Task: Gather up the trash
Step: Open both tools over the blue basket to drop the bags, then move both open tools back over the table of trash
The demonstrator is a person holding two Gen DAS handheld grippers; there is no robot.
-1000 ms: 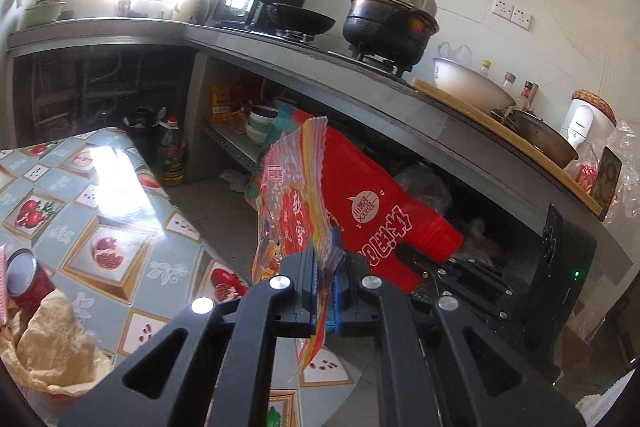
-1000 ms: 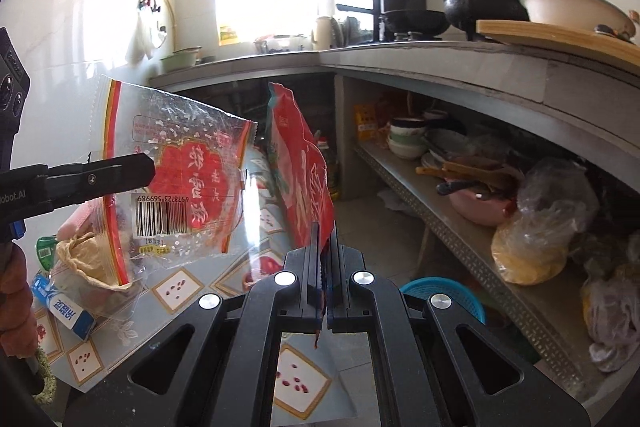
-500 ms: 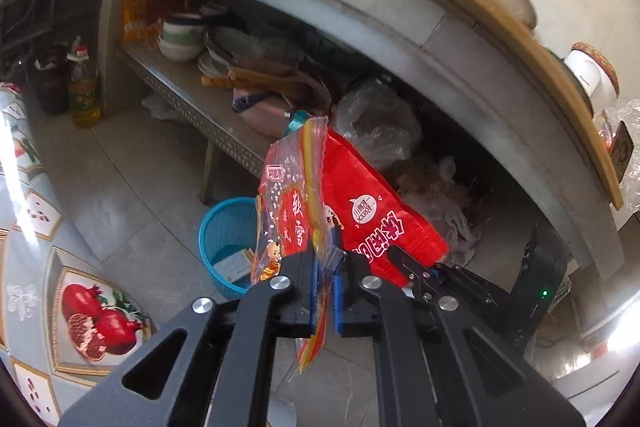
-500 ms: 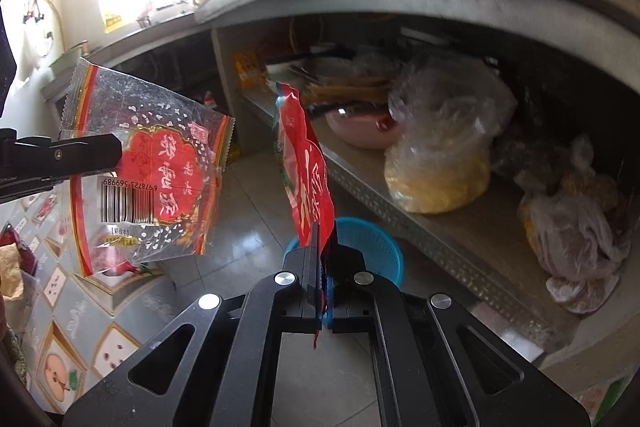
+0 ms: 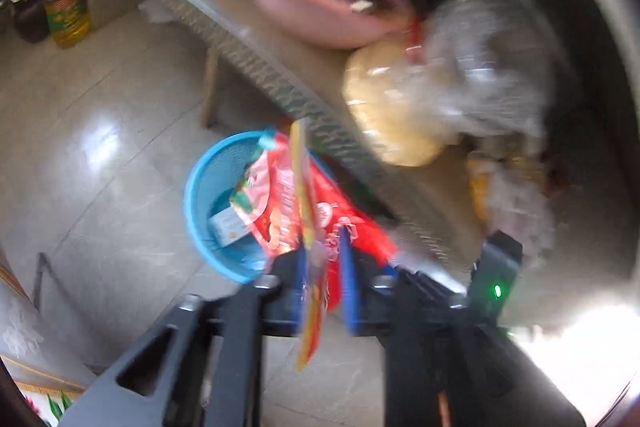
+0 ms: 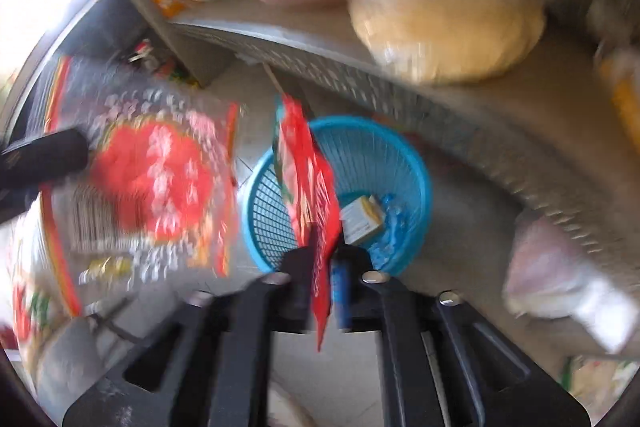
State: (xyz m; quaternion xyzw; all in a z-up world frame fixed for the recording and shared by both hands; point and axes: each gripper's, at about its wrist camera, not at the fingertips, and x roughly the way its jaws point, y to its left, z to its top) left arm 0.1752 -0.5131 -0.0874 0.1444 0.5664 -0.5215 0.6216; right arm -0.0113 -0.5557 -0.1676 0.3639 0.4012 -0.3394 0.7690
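Note:
A round blue mesh basket [image 5: 200, 195] stands on the floor under a low shelf; it also shows in the right wrist view [image 6: 384, 155], with a small box inside. My left gripper [image 5: 320, 267] has its jaws parted, and a clear and red snack wrapper [image 5: 280, 203] hangs loose between them above the basket. My right gripper [image 6: 324, 267] also has its jaws slightly apart around a red wrapper [image 6: 308, 179] over the basket rim. The left gripper's wrapper [image 6: 160, 179] shows at left in the right wrist view. Both views are blurred.
A low metal shelf [image 5: 280, 75] runs just behind the basket, holding a pink pot [image 5: 320, 19] and a clear bag of yellow stuff [image 5: 392, 107]. An oil bottle [image 5: 66, 11] stands on the tiled floor at far left.
Both grippers have swung down and forward over the blue basket. Their jaws, shut on the wrappers before, have parted, and the wrappers hang loose.

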